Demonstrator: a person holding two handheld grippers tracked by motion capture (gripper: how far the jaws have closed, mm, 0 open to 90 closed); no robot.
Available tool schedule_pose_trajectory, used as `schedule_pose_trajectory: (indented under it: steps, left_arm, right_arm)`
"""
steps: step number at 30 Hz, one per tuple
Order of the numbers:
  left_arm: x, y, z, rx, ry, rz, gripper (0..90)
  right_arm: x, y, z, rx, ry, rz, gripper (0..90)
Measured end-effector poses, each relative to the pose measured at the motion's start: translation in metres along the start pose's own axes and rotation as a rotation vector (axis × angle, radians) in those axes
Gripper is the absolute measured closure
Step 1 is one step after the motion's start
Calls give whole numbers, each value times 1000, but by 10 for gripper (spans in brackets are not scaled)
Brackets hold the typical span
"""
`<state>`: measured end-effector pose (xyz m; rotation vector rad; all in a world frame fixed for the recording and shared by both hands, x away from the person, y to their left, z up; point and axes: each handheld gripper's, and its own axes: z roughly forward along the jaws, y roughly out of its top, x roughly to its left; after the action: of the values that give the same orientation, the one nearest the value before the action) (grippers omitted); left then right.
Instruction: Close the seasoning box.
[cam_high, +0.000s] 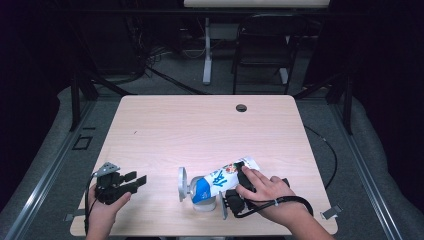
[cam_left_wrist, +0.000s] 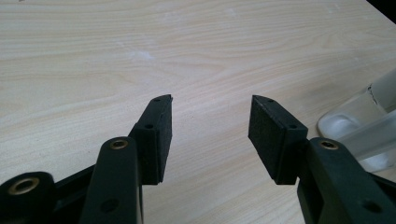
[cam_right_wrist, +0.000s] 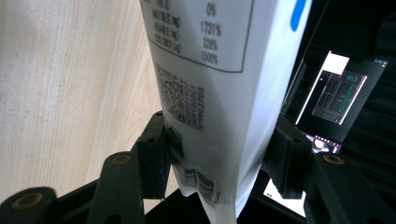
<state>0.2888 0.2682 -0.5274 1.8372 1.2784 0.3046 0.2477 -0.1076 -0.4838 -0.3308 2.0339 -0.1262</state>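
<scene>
A white and blue printed pouch (cam_high: 225, 177) lies tilted, its blue end down over a pale clear container (cam_high: 202, 199) near the table's front edge. My right gripper (cam_high: 243, 176) is shut on the pouch's upper end, with a hand over it. In the right gripper view both pads press the sides of the pouch (cam_right_wrist: 210, 93), where my right gripper (cam_right_wrist: 219, 154) clamps its sealed end. My left gripper (cam_high: 135, 181) rests at the front left, open with nothing between its jaws. In the left gripper view my left gripper (cam_left_wrist: 210, 121) is over bare wood, the clear container (cam_left_wrist: 364, 126) to its right.
The light wooden table (cam_high: 200, 130) has a cable hole (cam_high: 241, 107) near its far edge. A round lid-like disc (cam_high: 182, 184) stands on edge beside the container. A black chair (cam_high: 265, 45) stands beyond the table. A lit screen (cam_right_wrist: 331, 93) shows past the pouch.
</scene>
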Motion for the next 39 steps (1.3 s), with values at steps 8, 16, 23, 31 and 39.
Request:
schedule_pose_trajectory:
  steps: [8, 16, 23, 31, 39]
  left_arm:
    - [1, 0, -1, 9, -1, 1, 498]
    - [1, -1, 0, 0, 2, -5, 499]
    - [1, -1, 0, 0, 2, -6, 499]
    - [1, -1, 0, 1, 2, -7, 498]
    - [2, -1, 0, 2, 2, -7, 499]
  right_arm:
    - [0, 0, 0, 1, -3, -5, 483]
    - [0, 1, 0, 2, -4, -9, 485]
    - [-1, 1, -1, 6, -8, -16, 485]
    - [0, 1, -1, 5, -10, -18, 485]
    - [-1, 1, -2, 16, -13, -30, 487]
